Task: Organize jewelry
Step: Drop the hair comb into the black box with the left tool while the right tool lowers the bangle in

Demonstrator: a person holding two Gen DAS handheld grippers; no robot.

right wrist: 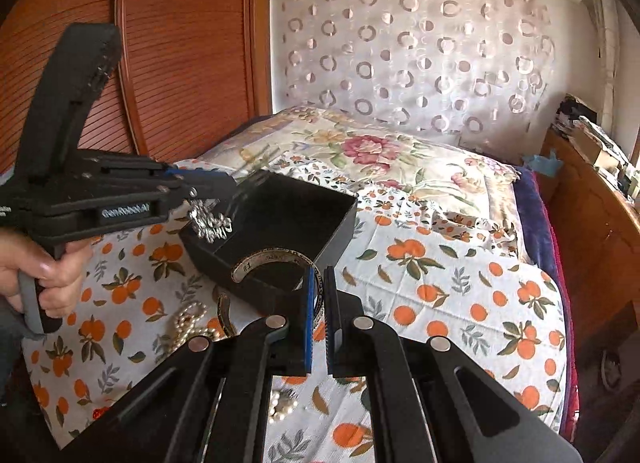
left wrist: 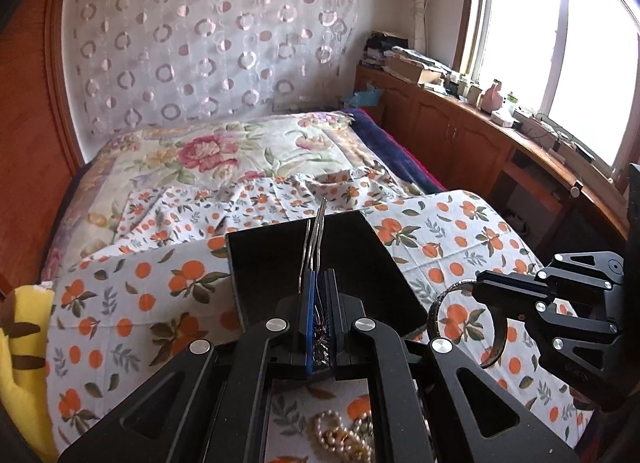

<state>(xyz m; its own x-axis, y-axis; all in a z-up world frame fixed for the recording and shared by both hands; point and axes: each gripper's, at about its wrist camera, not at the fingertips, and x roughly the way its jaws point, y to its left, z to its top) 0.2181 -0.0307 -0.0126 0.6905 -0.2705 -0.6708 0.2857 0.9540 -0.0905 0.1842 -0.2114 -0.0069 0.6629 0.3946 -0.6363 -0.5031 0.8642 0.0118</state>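
Observation:
A black open box (left wrist: 320, 263) (right wrist: 280, 215) sits on the orange-print sheet. My left gripper (left wrist: 319, 283) (right wrist: 224, 183) is shut on a silver hair comb (left wrist: 316, 231) with a sparkly ornament (right wrist: 210, 223), held over the box's near left edge. My right gripper (right wrist: 318, 283) (left wrist: 480, 283) is shut on a dark cuff bangle (right wrist: 276, 263) (left wrist: 444, 303), just in front of the box's right corner. A pearl necklace (left wrist: 344, 435) (right wrist: 192, 323) lies on the sheet below the grippers. A second dark bangle (right wrist: 224, 315) lies beside the pearls.
The bed (left wrist: 240, 159) with a floral quilt extends behind the box. A wooden wardrobe (right wrist: 180, 43) stands left, a wooden cabinet (left wrist: 460, 123) with clutter under the window on the right. A yellow plush (left wrist: 20, 363) lies at the left edge.

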